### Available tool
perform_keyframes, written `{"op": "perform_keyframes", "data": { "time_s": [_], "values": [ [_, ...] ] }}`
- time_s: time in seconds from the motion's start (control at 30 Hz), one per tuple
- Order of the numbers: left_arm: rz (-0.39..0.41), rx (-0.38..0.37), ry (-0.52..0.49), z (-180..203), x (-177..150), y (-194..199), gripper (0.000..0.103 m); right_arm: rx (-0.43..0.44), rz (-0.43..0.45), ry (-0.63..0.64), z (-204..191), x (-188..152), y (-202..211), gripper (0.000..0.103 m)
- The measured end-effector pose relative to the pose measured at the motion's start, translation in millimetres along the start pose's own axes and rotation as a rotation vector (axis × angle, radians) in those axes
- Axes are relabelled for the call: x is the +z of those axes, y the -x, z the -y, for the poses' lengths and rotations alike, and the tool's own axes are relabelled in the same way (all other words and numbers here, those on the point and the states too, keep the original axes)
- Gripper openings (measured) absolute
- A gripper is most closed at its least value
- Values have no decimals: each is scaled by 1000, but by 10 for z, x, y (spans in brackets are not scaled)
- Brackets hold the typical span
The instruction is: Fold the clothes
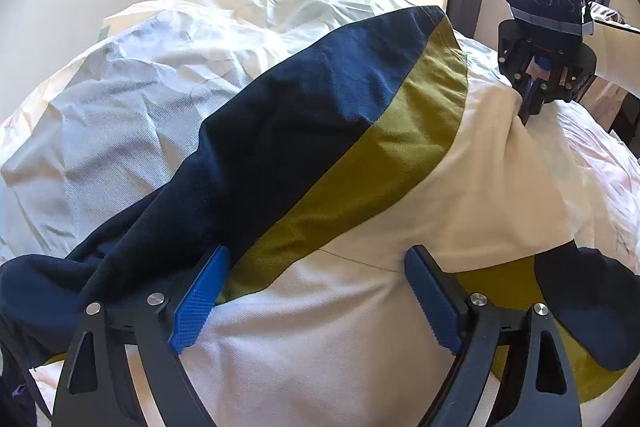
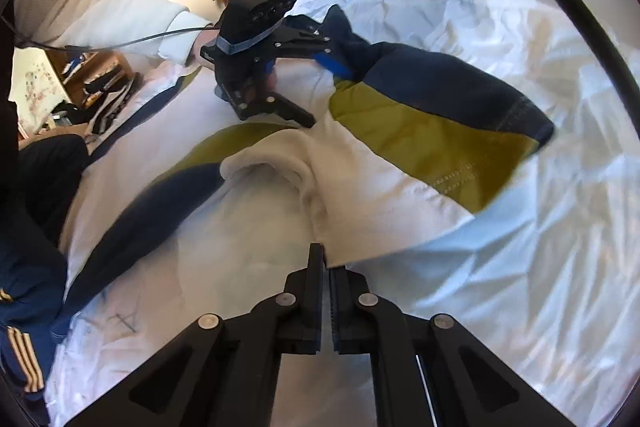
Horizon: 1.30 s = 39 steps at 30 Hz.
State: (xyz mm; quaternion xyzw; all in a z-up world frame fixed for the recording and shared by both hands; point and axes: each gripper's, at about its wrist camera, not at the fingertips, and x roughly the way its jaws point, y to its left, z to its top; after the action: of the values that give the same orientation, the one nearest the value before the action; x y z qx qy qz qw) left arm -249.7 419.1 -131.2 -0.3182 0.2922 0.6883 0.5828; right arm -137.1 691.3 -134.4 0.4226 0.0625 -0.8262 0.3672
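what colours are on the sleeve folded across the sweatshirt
Navy blue with an olive-yellow band, on the sleeve of the white sweatshirt; left wrist view.

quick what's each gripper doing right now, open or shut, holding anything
Left gripper: open, jaws wide over the sweatshirt, gripping nothing.
Right gripper: shut, apparently pinching the sweatshirt's white edge.

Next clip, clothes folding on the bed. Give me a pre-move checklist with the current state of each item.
1. Grip: right claw shut on the sweatshirt edge: ok.
2. Free hand: left claw open, pinching nothing: ok.
3. Smooth sleeve: not ok, bunched beside the left claw.
4. Flat collar: not ok, puckered.
5. Smooth bed sheet: not ok, wrinkled.
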Motion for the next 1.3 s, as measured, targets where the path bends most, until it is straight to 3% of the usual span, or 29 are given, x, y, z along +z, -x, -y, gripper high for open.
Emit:
{"op": "perform_keyframes", "data": {
  "time_s": [0.07, 0.13, 0.2, 0.3, 0.37, 0.47, 0.5, 0.6, 0.8, 0.9, 0.97, 1.0, 1.03, 1.1, 1.23, 1.3],
  "values": [
    [-2, -1, 1, 9, -10, 10, 90, -51, 17, -20, 31, -18, 60, 6],
    [-3, -3, 2, 12, -34, 33, 90, -100, 37, -32, 31, -27, 115, 32],
    [-3, -2, 1, 19, -59, 55, 90, -103, 55, -36, 13, -11, 104, 50],
    [-2, 2, -1, 35, -99, 94, 90, -100, 83, -38, -15, 22, 77, 51],
    [-4, 8, -4, 51, -120, 120, 90, -78, 102, -25, -32, 75, 15, 48],
    [-7, 23, -6, 68, -151, 156, 94, -28, 77, 5, -118, 132, -144, 28],
    [-7, 29, -2, 70, -165, 168, 94, -28, 58, 21, -152, 121, -174, 16],
    [-6, 54, 8, 77, -213, 201, 100, -6, 33, 23, -184, 74, -161, 7],
    [8, 84, 3, 127, -312, 283, 103, -67, 33, -22, -78, -105, 43, 5],
    [10, 98, -8, 164, -368, 326, 103, -131, 22, -59, -18, -196, 198, 0],
    [14, 110, -16, 192, -408, 354, 103, -220, -3, -130, 10, -280, 327, 0],
    [19, 120, -22, 212, -433, 368, 103, -273, -5, -174, -13, -298, 384, 13],
    [24, 130, -29, 233, -450, 380, 103, -337, 7, -231, -83, -286, 429, 55],
    [37, 159, -49, 291, -491, 419, 103, -455, 32, -336, -248, -250, 499, 101],
    [38, 213, -67, 386, -541, 514, 103, -559, 171, -393, -1013, 40, 260, 99],
    [22, 244, -48, 433, -523, 604, 103, -564, 214, -397, -1303, 207, 33, 98]
  ]
}}
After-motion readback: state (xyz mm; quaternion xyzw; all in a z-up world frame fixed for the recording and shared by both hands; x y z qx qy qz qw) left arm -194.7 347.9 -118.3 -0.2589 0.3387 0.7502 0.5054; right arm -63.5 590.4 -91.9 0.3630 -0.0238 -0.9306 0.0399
